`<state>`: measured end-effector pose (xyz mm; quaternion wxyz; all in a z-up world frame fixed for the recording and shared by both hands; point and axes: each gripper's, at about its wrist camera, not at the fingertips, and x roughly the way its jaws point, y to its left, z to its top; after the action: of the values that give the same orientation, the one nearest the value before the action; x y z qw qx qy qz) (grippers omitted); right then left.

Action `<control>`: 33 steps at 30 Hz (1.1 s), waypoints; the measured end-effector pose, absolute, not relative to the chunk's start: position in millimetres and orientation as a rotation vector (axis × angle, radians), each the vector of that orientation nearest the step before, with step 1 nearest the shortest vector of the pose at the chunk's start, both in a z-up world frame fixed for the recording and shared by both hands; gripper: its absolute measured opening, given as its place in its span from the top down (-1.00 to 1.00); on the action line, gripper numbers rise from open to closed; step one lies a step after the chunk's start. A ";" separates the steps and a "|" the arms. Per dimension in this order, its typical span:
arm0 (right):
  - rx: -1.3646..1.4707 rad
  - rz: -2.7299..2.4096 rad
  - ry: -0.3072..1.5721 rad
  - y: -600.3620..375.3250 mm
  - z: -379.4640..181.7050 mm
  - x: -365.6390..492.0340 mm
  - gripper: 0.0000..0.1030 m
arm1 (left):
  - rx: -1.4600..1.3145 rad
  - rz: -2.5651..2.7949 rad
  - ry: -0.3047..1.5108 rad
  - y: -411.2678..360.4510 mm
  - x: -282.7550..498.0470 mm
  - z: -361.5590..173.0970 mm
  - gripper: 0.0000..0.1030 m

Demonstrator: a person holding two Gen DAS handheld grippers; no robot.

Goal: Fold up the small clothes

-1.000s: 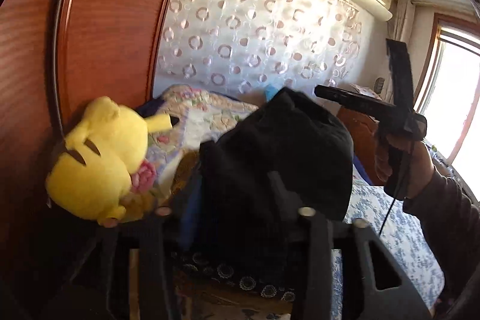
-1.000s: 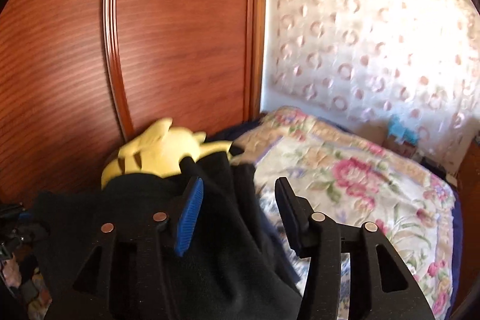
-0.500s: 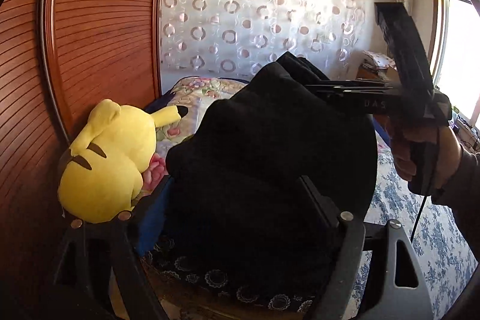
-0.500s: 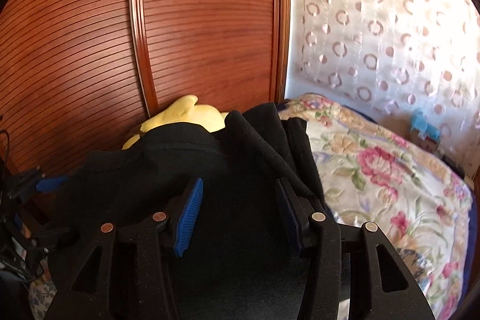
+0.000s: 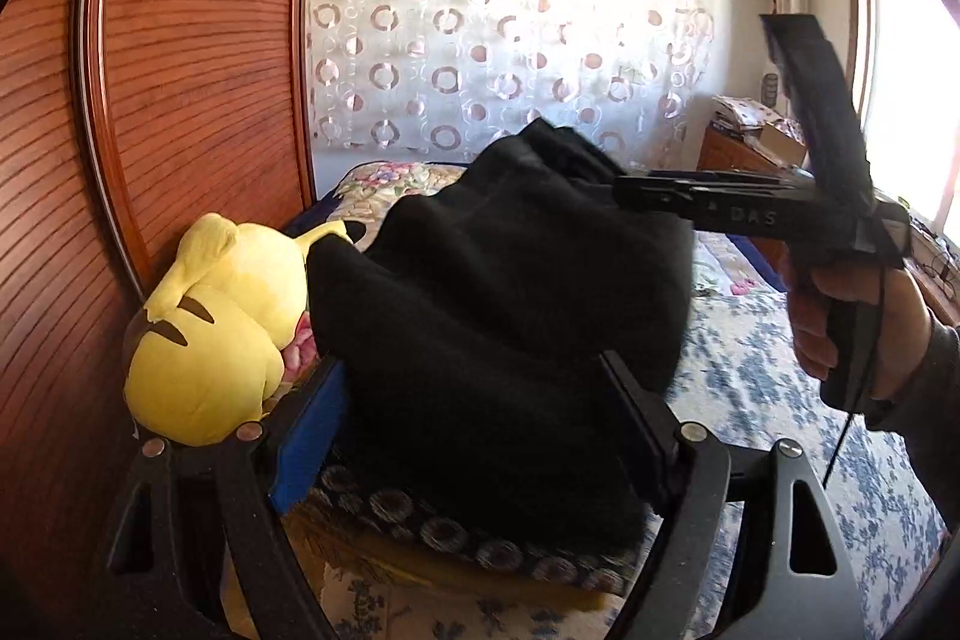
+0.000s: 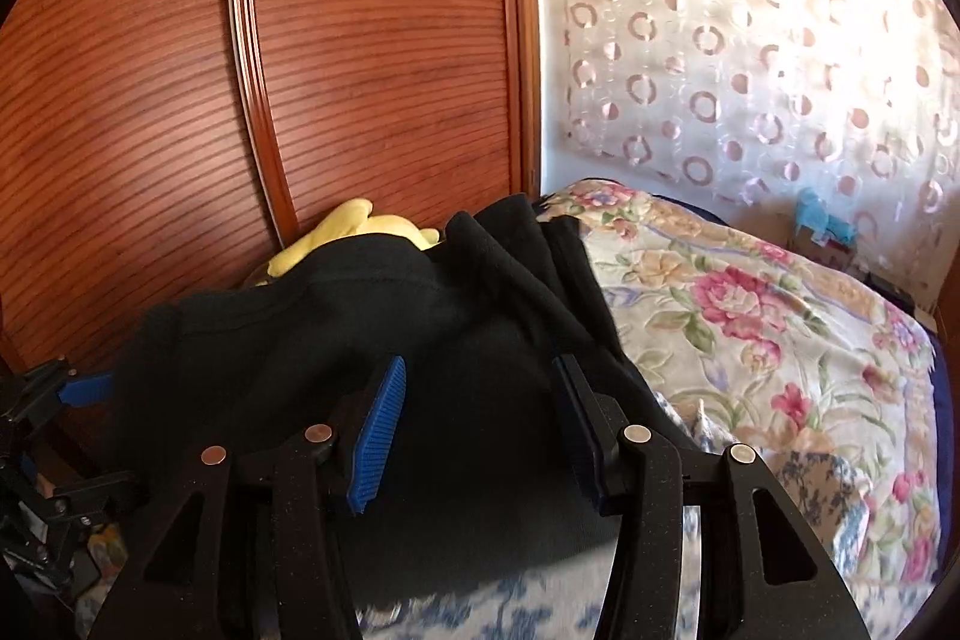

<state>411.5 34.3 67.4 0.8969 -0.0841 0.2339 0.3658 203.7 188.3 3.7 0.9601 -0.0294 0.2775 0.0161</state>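
Two grippers are reaching into one black cloth (image 5: pixel 498 316): left gripper (image 5: pixel 474 436) wide around it, right gripper (image 6: pixel 480 430) half-open over it.

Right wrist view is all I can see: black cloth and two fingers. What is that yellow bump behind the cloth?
Observer: A yellow plush toy. The left wrist view shows its whole back, with brown stripes.
Operator: Who is holding the tool I'm looking along?
Observer: A hand in a grey sleeve grips the handle of the right gripper, to the right of the black garment.
Operator: Where does the light come from?
Observer: From a bright window at the far right, past the curtain.
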 end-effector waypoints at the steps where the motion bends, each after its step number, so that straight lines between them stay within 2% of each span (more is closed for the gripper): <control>1: -0.164 0.749 0.480 28.6 65.4 402.0 -0.01 | -0.059 0.026 0.556 185.5 200.1 5.2 -0.58; 10: -0.112 0.639 0.432 -58.2 69.9 293.4 -0.02 | -0.033 -0.064 0.503 128.4 163.9 24.9 -0.61; 20: -0.069 0.492 0.364 -135.6 77.5 155.3 -0.38 | -0.010 -0.158 0.466 48.8 127.3 42.2 -0.61; 33: 0.005 0.299 0.293 -157.0 84.4 19.1 -0.40 | 0.027 -0.169 0.442 -9.2 89.3 60.4 -0.61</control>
<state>19.1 -157.0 84.4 0.9782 0.0026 0.1452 0.1482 89.3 -9.2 60.4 0.9720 0.0135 0.2190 -0.0838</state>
